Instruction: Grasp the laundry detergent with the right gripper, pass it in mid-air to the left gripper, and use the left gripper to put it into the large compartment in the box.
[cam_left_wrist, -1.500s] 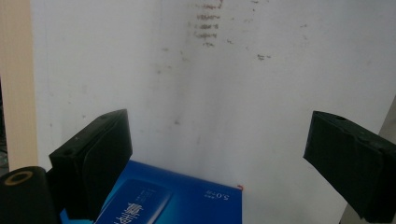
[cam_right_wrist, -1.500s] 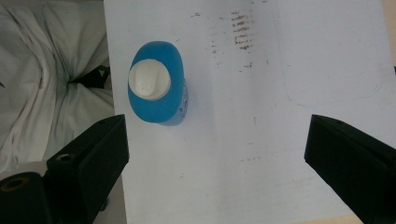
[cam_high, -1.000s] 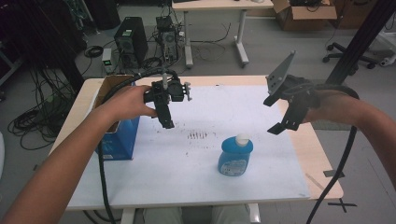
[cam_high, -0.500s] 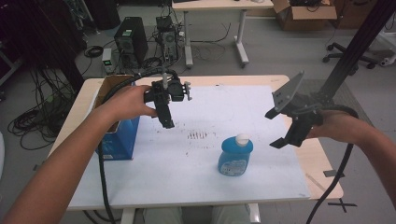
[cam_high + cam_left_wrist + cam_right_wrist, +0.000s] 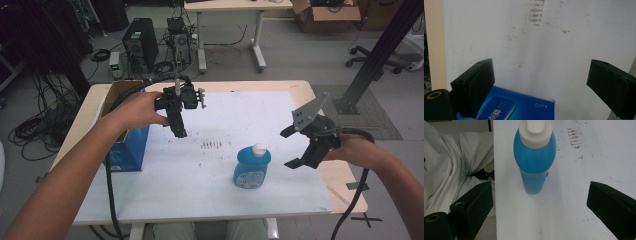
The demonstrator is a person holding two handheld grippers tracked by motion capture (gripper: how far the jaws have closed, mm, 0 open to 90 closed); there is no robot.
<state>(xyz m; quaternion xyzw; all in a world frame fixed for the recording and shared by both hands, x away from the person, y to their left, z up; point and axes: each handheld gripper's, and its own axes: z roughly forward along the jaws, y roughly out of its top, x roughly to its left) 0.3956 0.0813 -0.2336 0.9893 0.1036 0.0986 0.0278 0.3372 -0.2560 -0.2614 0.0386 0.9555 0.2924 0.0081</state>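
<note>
A blue bottle [image 5: 251, 167] with a white cap stands upright on the white table sheet [image 5: 220, 120], near the front right. The right gripper [image 5: 292, 148] hovers just right of it, open and empty. In the right gripper view the bottle [image 5: 534, 157] stands ahead between the wide-spread jaws. The left gripper [image 5: 178, 131] hangs above the sheet's left part, pointing down, open with nothing in it. A blue carton [image 5: 126, 148] stands at the table's left edge; in the left gripper view the carton [image 5: 516, 107] lies low between the jaws.
An open cardboard box [image 5: 119, 92] sits behind the blue carton at the left edge. Brown smudges [image 5: 212, 145] mark the sheet's middle. Black cables trail from both grippers. Beyond the table are computer towers [image 5: 140, 42], desks and a chair.
The right gripper has moved down and toward the front, ending close beside the bottle. The left gripper has stayed where it was.
</note>
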